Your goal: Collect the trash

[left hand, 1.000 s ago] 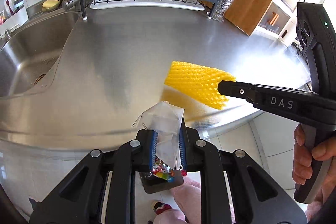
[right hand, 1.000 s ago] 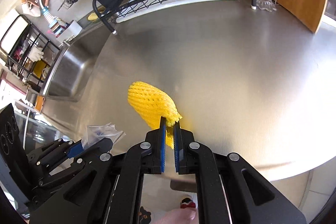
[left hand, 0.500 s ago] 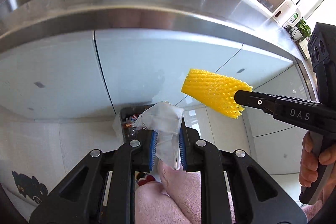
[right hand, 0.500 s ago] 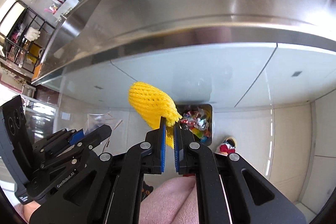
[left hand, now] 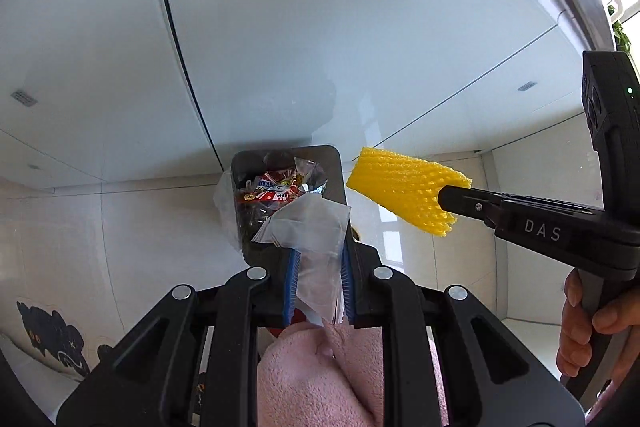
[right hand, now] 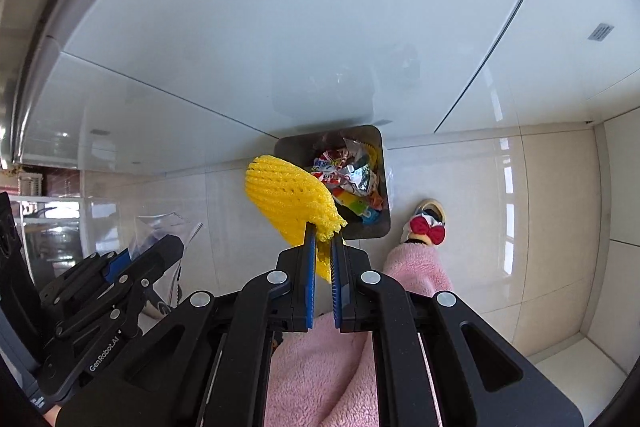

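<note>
Nearest in both views: pink fleece trouser legs (left hand: 320,379) of the person, directly under the grippers. L gripper (left hand: 318,267) has its blue pads part-closed w/ a narrow gap, pinching a crumpled clear plastic wrapper (left hand: 308,227); the wrapper fans out past the fingertips and, in the L wrist view, overlaps the near rim of the bin. R gripper (right hand: 321,251) is almost fully closed, pads clamped on one corner of a yellow foam fruit net (right hand: 288,195); the rest of the net sticks out up-left, free in the air, and in the R wrist view covers the bin's near-left corner. In the L wrist view the net (left hand: 404,195) sits just right of the bin, held by the R gripper, w/ the person's right hand (left hand: 588,327) on its handle. Below both: a small dark rectangular trash bin (right hand: 382,163) on the tiled floor, standing against the base of the white cabinet fronts (right hand: 280,27). Inside: a heap of colourful snack wrappers (right hand: 348,175), red/white and silvery, plus a clear liner edge spilling over one side. Just beside the bin, a slipper w/ a red bow (right hand: 428,227). Farthest, top edge: steel worktop rim (right hand: 24,75).
</note>
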{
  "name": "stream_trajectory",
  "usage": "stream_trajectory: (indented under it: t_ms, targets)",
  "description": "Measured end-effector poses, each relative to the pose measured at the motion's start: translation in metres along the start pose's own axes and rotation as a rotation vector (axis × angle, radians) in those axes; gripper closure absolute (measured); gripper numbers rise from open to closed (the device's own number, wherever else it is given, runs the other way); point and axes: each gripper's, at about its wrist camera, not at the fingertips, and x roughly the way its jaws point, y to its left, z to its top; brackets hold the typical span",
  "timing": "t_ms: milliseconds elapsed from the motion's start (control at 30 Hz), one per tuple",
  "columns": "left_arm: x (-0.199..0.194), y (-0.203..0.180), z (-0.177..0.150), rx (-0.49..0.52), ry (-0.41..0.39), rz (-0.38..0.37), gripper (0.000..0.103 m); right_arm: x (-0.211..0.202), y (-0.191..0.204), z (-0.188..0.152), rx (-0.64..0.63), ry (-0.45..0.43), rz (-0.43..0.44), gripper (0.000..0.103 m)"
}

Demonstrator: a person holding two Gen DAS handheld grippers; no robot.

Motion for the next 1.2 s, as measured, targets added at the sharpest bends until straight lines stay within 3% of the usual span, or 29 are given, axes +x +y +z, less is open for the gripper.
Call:
stream_trajectory:
  t_ms: [367, 667, 767, 833, 900, 1033, 1100, 1200]
  targets:
    - [0.109, 0.021, 0.001, -0.027, 0.148, 0.023, 0.084, 0.102, -0.019, 0.029, 0.056, 0.083, -0.04, 0.095]
    - [0.128, 0.031, 0.006, -0.05, 0.178, 0.018, 0.07, 0.135, -0.02, 0.038, 0.105, 0.12, 0.013, 0.092]
    - [0.125, 0.03, 0.007, -0.046, 0.175, 0.022, 0.058, 0.137, -0.018, 0.041, 0.113, 0.13, 0.017, 0.091]
    - [0.122, 0.029, 0.007, -0.038, 0.17, 0.028, 0.054, 0.137, -0.018, 0.043, 0.111, 0.125, 0.008, 0.085]
    - [0.121, 0.028, 0.008, -0.03, 0.168, 0.036, 0.049, 0.135, -0.019, 0.045, 0.119, 0.115, 0.01, 0.053]
    - [0.113, 0.025, 0.011, -0.013, 0.159, 0.063, 0.035, 0.129, -0.017, 0.047, 0.121, 0.098, 0.006, 0.047]
    - [0.104, 0.025, 0.013, -0.016, 0.151, 0.072, 0.027, 0.126, -0.016, 0.048, 0.124, 0.093, 0.005, 0.031]
    - [0.087, 0.022, 0.016, -0.03, 0.139, 0.074, 0.02, 0.114, -0.016, 0.048, 0.124, 0.075, -0.003, 0.018]
